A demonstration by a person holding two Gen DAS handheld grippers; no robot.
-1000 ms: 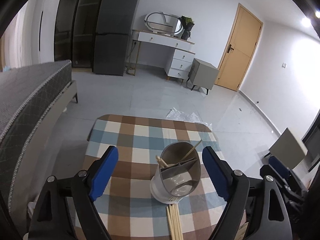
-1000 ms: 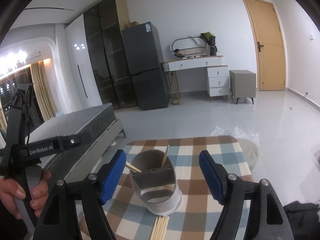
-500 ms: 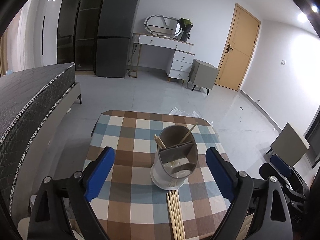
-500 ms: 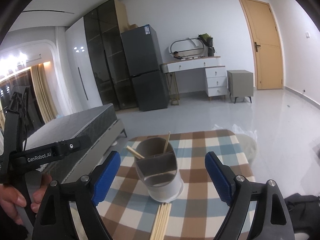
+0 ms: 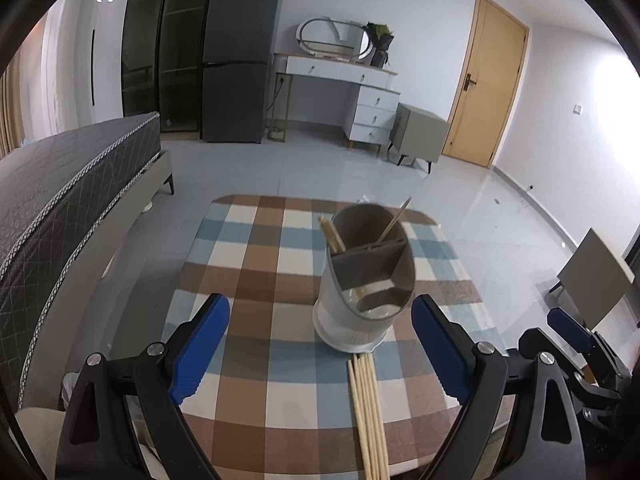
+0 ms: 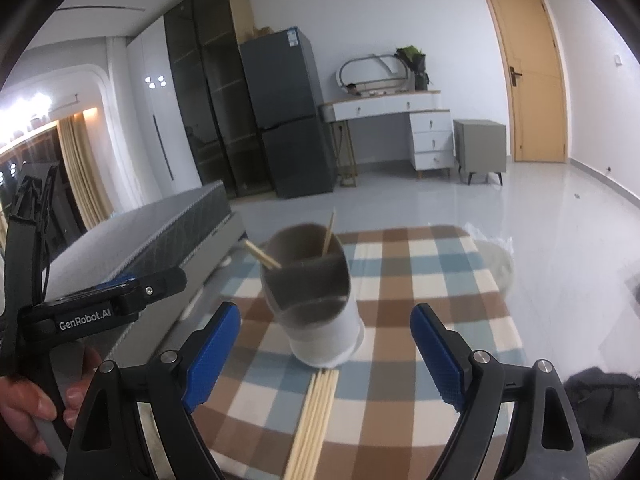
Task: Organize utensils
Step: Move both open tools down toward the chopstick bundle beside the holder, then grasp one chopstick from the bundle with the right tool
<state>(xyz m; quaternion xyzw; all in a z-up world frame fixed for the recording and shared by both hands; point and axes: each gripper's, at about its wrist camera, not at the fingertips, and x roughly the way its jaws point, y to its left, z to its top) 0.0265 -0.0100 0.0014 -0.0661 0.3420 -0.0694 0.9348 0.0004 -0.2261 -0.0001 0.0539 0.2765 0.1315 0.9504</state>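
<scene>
A grey and white utensil holder (image 5: 362, 284) (image 6: 316, 304) with inner dividers stands on a small table with a checked cloth (image 5: 272, 280) (image 6: 432, 280). A few wooden chopsticks lean in its back compartment (image 5: 331, 234). A bundle of loose chopsticks (image 5: 370, 412) (image 6: 314, 420) lies flat in front of it, pointing toward me. My left gripper (image 5: 320, 344) hovers open above the near table, the holder between its blue pads but untouched. My right gripper (image 6: 326, 356) is open too, framing the holder from the right side.
A grey bed (image 5: 60, 200) runs along the table's left. A hand (image 6: 36, 396) holds the left gripper's handle in the right wrist view. Tiled floor, a dark fridge (image 5: 240, 56), a white dresser (image 5: 352, 92) and a wooden door (image 5: 488, 92) lie beyond.
Both grippers have sunk toward the table and their jaws have spread a little wider. The holder and loose chopsticks have not moved.
</scene>
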